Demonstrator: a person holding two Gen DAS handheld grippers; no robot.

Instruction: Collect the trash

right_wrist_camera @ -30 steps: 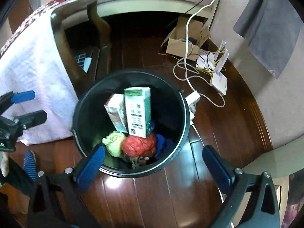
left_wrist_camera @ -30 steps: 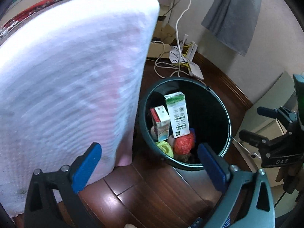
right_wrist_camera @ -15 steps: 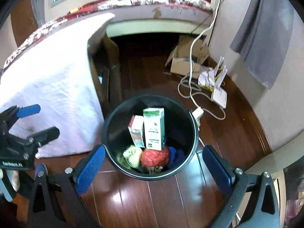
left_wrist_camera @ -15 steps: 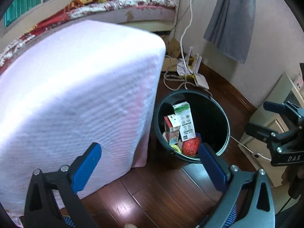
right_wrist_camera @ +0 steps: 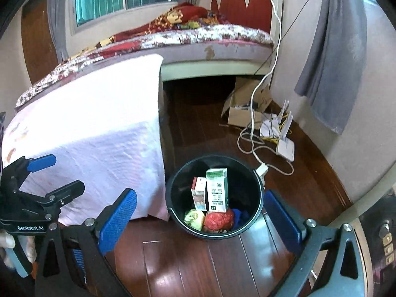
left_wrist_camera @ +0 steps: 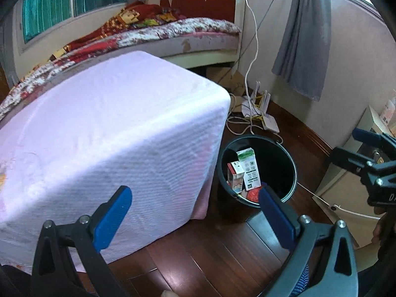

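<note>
Down on the wooden floor [right_wrist_camera: 188, 267], the black bin [right_wrist_camera: 214, 195] holds two cartons [right_wrist_camera: 217, 190], a red wad [right_wrist_camera: 218, 219] and a green scrap [right_wrist_camera: 193, 218], beside the cloth-draped bench [right_wrist_camera: 99, 128]. Left claw [left_wrist_camera: 195, 219] and right claw [right_wrist_camera: 200, 219] hang above it, both spread wide, empty.

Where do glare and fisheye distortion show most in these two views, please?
Right wrist view: window light glares off the wooden floor below the black bin, and the grey curtain bows at the edge. Left wrist view: the white cloth looks washed out; the bed curves.
</note>
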